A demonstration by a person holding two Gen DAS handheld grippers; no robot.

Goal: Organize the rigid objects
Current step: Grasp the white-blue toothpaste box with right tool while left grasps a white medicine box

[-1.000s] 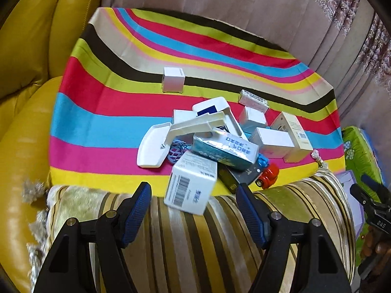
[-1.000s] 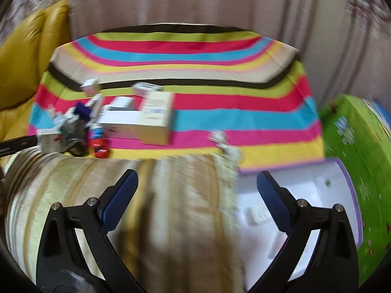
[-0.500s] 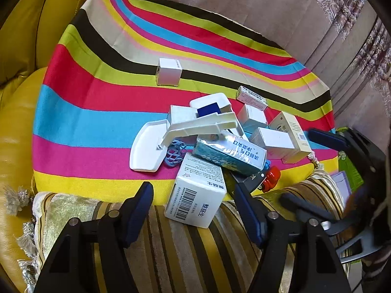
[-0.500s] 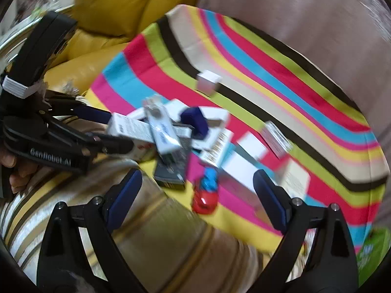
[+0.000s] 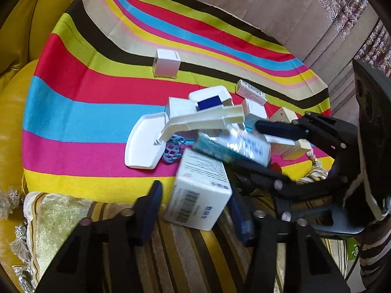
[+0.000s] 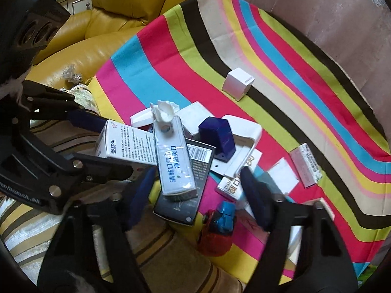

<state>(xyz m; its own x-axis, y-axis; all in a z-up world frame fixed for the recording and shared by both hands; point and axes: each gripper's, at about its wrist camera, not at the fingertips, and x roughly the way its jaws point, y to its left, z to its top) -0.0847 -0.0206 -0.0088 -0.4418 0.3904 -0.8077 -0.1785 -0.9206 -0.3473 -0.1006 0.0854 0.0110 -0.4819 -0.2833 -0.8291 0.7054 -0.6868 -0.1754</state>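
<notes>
On striped cloth (image 5: 80,112), left to right: white tray (image 5: 144,144), flat, with a white bracket (image 5: 202,119) rising from it over the pile; blue mesh (image 5: 174,150) just beside the tray; lone white cube (image 5: 167,63), well apart toward the far side. Left gripper (image 5: 195,210): fingers wide, flanking a barcoded white box (image 5: 199,195) at the cloth's near edge, contact not clear. Teal packet (image 5: 232,146) lies tilted on top of that box. Right gripper (image 6: 195,195): fingers wide, holding nothing, poised over the pile, straddling a black box (image 6: 185,188) with the packet across it. Blue block (image 6: 217,136) on a white holder (image 6: 246,131). Red-and-blue toy car (image 6: 217,229) at the near edge, between the right fingers. Pink-labelled carton (image 6: 306,164) farthest right. Striped cushion (image 5: 171,249) below, yellow sofa (image 5: 14,56) behind.
</notes>
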